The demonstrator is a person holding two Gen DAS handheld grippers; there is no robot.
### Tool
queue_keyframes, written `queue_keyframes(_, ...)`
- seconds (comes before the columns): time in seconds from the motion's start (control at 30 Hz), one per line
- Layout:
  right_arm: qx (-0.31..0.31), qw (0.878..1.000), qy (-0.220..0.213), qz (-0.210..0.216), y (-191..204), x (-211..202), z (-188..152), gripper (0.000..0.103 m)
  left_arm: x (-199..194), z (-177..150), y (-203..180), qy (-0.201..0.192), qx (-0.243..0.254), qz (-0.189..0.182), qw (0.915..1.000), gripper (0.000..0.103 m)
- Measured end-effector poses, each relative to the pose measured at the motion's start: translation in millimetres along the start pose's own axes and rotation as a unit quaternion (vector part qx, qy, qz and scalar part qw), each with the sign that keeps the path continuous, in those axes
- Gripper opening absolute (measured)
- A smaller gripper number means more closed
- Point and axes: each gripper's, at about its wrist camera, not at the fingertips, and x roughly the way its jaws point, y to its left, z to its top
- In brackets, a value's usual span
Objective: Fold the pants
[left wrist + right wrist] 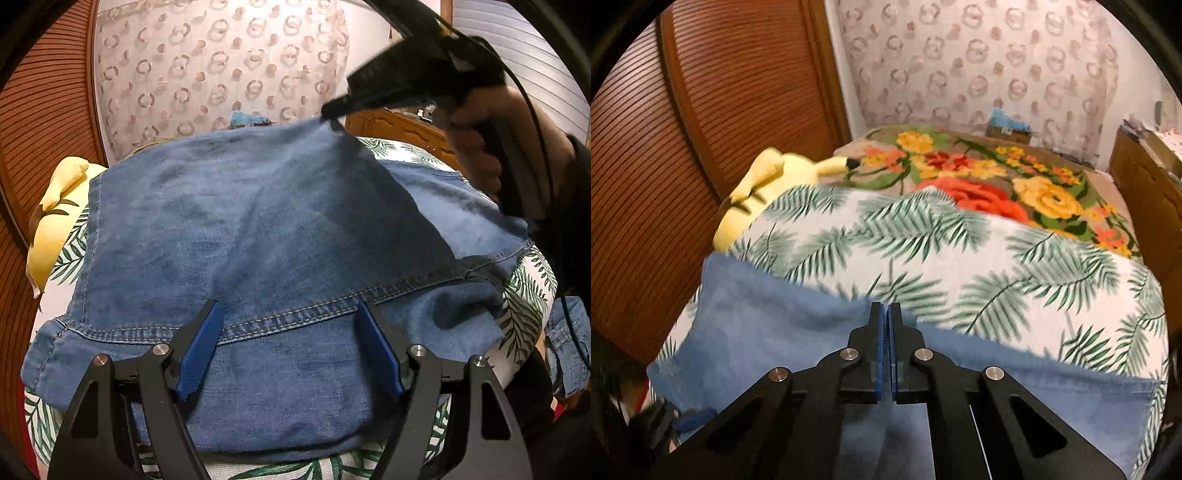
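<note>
Pants [258, 229]: blue denim, spread over leaf-print sheet [532, 295] on bed, waistband seam running across near edge, one layer lifted at far right corner and drawn up into a slanting flap. Left gripper [290, 328]: released, jaws wide apart, blue pads [201, 347] standing over the stitched seam, one to each side; contact with the cloth cannot be told. Right gripper [332, 110]: seen from left wrist view as a dark, blurred body held in a hand [476, 147], tip meeting the raised corner of denim. Same gripper in its own view [888, 306]: clenched, pads pressed together with only a thin slit showing, denim edge [775, 325] running directly under and to both sides of the tip; cloth appears pinched between the pads, though blur hides the exact bite. Yellow plush toy [764, 184]: lying at left edge of bed beside louvred wooden door [701, 129]. Floral blanket [997, 177]: covering far part of bed beyond the leaf-print sheet. Patterned wallpaper [960, 55] behind. Wooden cabinet [1145, 192] at right of bed. Black cable [535, 129] trailing down from right gripper.
</note>
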Motion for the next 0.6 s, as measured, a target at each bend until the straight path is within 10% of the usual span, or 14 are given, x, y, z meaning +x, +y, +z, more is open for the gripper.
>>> queue_keyframes(0.37, -0.027, 0.999, -0.011, -0.039, 13, 0, -14, 0.001, -4, -1, 2, -0.002, -0.008, -0.008, 0.9999, 0.076)
queue_keyframes(0.6, -0.042, 0.997, -0.002, -0.06, 2, -27, -49, 0.031, -11, 5, -5, -0.006, -0.017, -0.006, 0.9998, 0.076)
